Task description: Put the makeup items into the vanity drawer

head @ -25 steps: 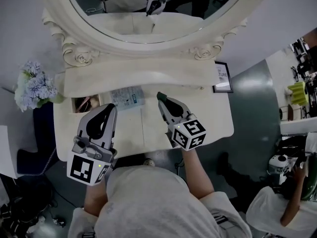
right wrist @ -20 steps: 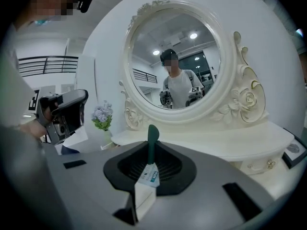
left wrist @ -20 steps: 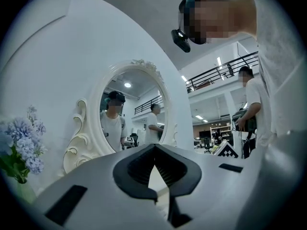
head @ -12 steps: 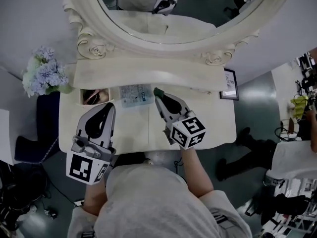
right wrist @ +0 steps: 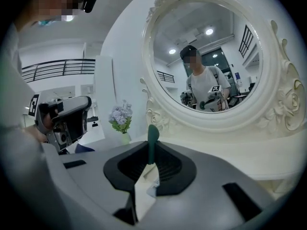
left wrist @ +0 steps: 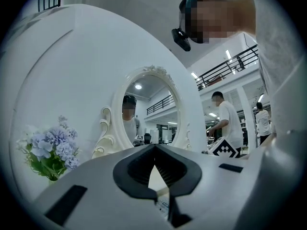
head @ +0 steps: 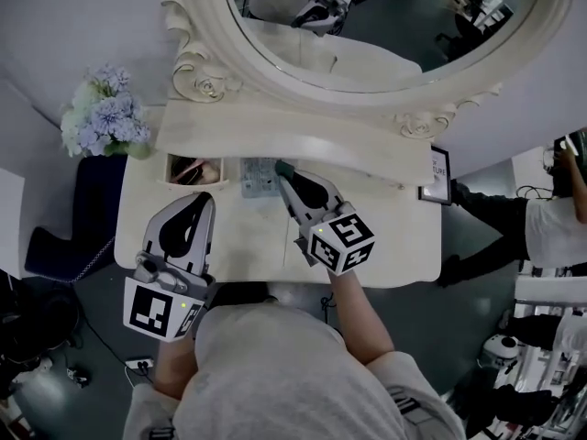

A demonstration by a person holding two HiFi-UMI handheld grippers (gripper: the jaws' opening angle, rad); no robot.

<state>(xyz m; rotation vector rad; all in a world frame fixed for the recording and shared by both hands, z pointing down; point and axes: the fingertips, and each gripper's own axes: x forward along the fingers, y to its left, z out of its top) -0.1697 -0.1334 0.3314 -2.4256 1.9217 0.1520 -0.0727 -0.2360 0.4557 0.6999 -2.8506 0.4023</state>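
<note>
Head view: the right gripper [head: 285, 176] is over the vanity table [head: 248, 236], its 2 jaws clamped on a slim green makeup item [head: 282, 166] that pokes out past the tips. Just left of those tips a flat printed packet [head: 256, 178] lies on the tabletop. Further left of them, the vanity drawer [head: 171, 159] stands open with a few pinkish things inside. The left gripper [head: 204, 199] has its jaws closed together with nothing in them. The drawer lies just ahead of their tips, and the packet ahead and to the right. Beyond both grippers is the oval mirror [head: 207, 81]. A bunch of pale flowers [head: 105, 122] is well to the left of the left jaws, and a framed sign [head: 438, 166] well to the right of the right jaws.

Left gripper view: the left gripper [left wrist: 154, 150] has its 2 tips meeting, empty. Bare tabletop shows through the gap behind them. The mirror [left wrist: 151, 109] rises straight ahead, the flowers [left wrist: 50, 150] to the left.

Right gripper view: the right gripper [right wrist: 152, 151] pinches the green makeup item [right wrist: 152, 135], which stands upright above the jaw tips. The mirror [right wrist: 206, 56] is ahead and up to the right, and the flowers [right wrist: 120, 116] ahead to the left. The left gripper [right wrist: 67, 119] is far off to the left.
</note>
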